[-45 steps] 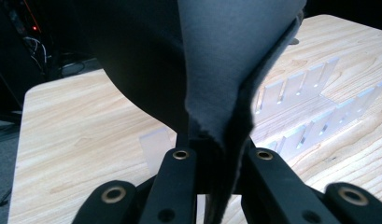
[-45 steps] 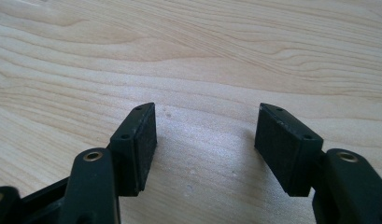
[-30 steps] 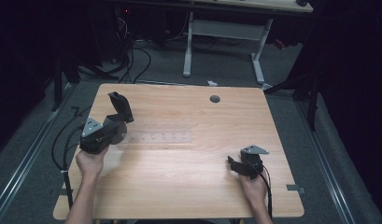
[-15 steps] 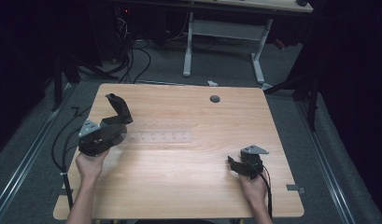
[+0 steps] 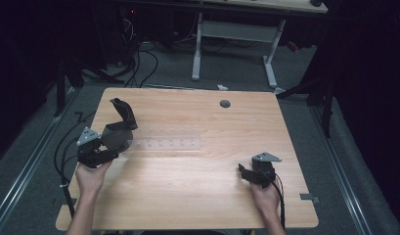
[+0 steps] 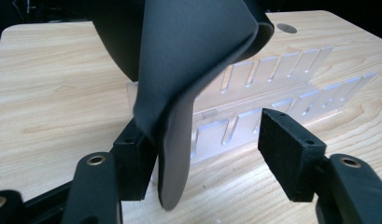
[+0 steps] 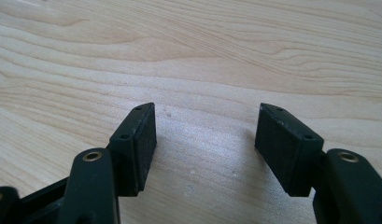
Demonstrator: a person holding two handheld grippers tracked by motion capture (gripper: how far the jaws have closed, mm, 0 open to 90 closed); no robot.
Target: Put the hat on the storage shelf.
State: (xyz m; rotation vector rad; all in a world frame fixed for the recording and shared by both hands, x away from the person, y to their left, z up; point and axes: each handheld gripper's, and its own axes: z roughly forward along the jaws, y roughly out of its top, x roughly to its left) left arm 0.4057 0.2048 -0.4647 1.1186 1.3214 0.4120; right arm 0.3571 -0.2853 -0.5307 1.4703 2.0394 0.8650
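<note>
Here the left tongs (image 5: 120, 142) sit at the left side of the wooden counter (image 5: 197, 196), held in the person's left hand (image 5: 91, 176). Their jaws have just been opening and now stand wide apart. A black flexible sheet (image 6: 188, 70), curled and standing up on edge, hangs between them: in the left gripper view it lies against the inner face of the left pad (image 6: 132, 163), while the right pad (image 6: 286, 149) stands well clear of it, so nothing presses on it from both sides. In the high view the sheet (image 5: 123, 111) rises behind the tongs and bends over toward the far edge of the counter.

Just beyond the sheet lies a clear slotted rack (image 6: 272, 88), flat on the counter, with rows of narrow slots along its length; from above the rack (image 5: 170, 143) stretches rightward from the left tongs toward the middle of the counter.

The right tongs (image 5: 244, 172) rest near the right front of the counter in the right hand (image 5: 266, 198), well apart from the rack. In the right gripper view their jaws are spread wide with bare wood between the pads (image 7: 142, 140).

A round grommet hole (image 5: 225, 104) sits near the far edge.
</note>
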